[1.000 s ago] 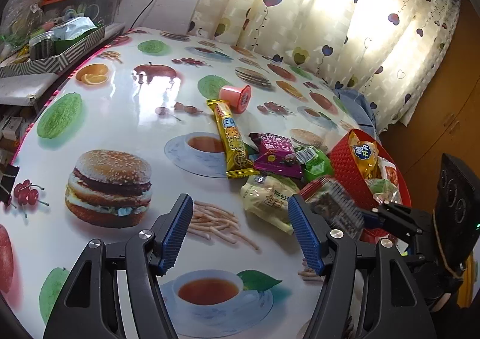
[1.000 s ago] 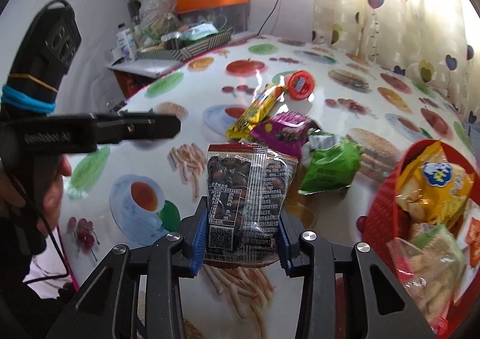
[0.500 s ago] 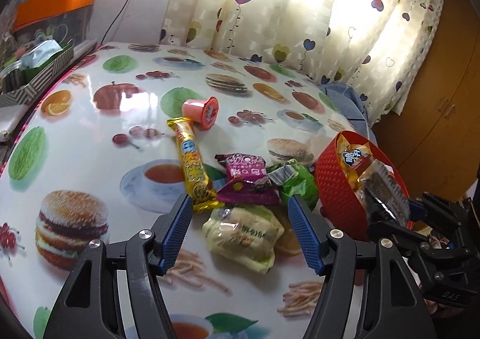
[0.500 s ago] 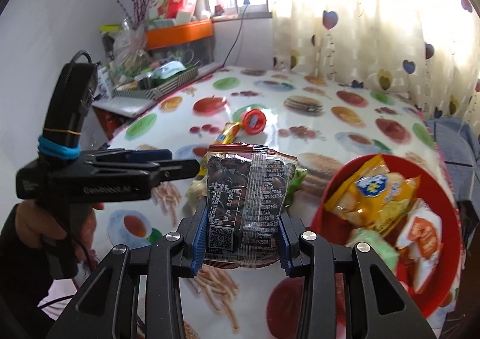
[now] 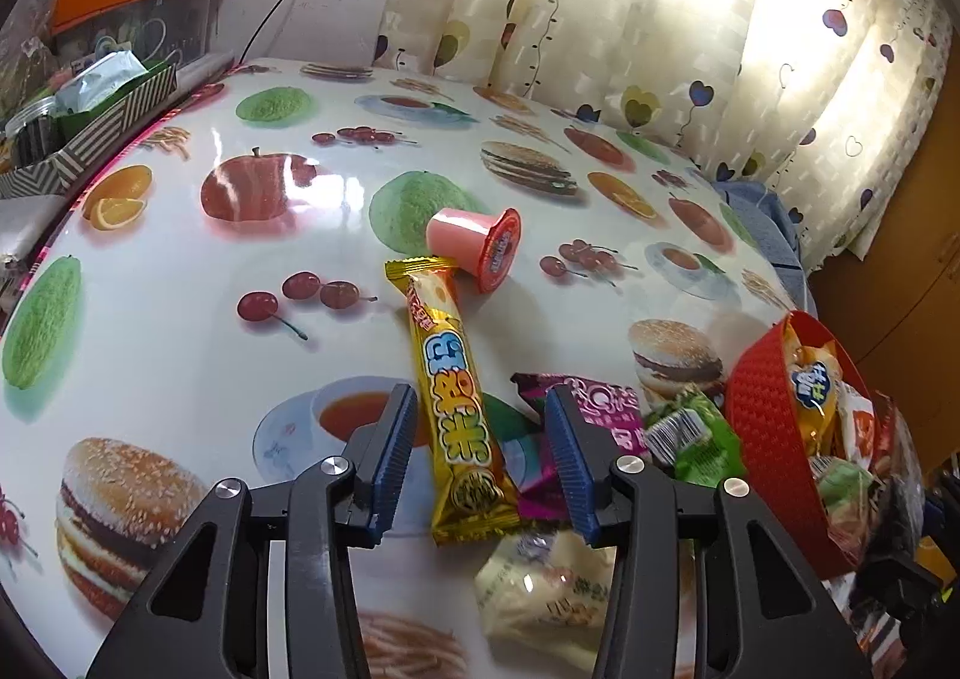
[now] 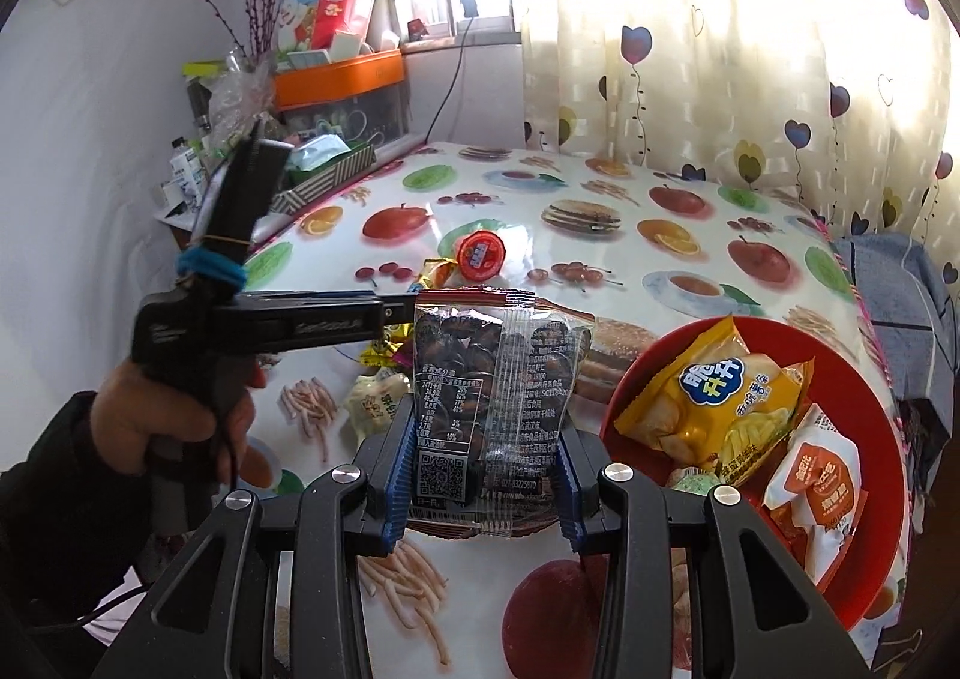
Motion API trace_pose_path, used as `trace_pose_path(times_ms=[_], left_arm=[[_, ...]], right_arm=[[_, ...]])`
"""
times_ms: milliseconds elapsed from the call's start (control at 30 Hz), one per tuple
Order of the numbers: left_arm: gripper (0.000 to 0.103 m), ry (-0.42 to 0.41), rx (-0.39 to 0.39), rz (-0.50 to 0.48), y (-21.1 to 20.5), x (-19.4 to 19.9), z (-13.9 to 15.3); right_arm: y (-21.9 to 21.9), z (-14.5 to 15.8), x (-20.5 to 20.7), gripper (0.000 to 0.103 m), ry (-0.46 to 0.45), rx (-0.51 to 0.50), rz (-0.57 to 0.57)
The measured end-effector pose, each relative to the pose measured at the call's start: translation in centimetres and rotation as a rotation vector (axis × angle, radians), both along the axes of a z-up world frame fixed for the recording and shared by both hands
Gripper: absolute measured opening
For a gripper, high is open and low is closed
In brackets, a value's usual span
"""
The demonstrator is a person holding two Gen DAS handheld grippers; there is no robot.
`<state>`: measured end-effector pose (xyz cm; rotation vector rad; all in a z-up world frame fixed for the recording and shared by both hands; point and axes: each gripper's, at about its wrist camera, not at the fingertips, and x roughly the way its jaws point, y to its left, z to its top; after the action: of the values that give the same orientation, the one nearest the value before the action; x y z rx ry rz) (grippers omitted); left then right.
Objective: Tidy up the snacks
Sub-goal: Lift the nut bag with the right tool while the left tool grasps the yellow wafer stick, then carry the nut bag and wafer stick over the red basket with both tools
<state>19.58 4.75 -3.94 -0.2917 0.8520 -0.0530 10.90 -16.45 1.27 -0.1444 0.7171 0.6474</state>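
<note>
My right gripper point(image 6: 483, 490) is clamped on a clear plastic packet of dark dried fruit point(image 6: 492, 409), holding it upright above the table, just left of the round red plastic basket point(image 6: 864, 577) that already carries several snack bags. My left gripper point(image 5: 477, 460) has just been narrowing; its 2 blue pads stand either side of the long yellow foil snack bar point(image 5: 456, 409) lying flat on the glossy food-print tablecloth point(image 5: 180, 319), with a gap on each side, so nothing is pinched. A purple wrapper point(image 5: 600, 409) and a green one point(image 5: 696, 433) lie just right of the bar, a pale bag point(image 5: 540, 589) below it, and a pink jelly cup point(image 5: 480, 241) on its side at the bar's far end.
</note>
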Motion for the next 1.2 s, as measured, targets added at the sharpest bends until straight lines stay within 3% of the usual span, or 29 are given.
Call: trace_pose_path(times_ms=[200,333,700,1200], left_arm=[[0.028,0.045,0.019,0.016,0.1,1.5,-1.6],[0.024,0.037,0.02,0.019,0.3,1.5,-1.6],[0.023,-0.01,0.027,0.024,1.2,-0.7,-0.2],[0.023,-0.074,0.033,-0.005,-0.5,-6.7,4.1]], right_arm=[[0.0,-0.2,0.9,0.037,0.001,-0.003,-0.011],[0.0,-0.4,1.1,0.037,0.005,-0.002,-0.018],[0.0,-0.3,1.1,0.037,0.002,0.001,-0.018],[-0.9,0.4,-0.6,0.037,-0.009,0.025,-0.037]])
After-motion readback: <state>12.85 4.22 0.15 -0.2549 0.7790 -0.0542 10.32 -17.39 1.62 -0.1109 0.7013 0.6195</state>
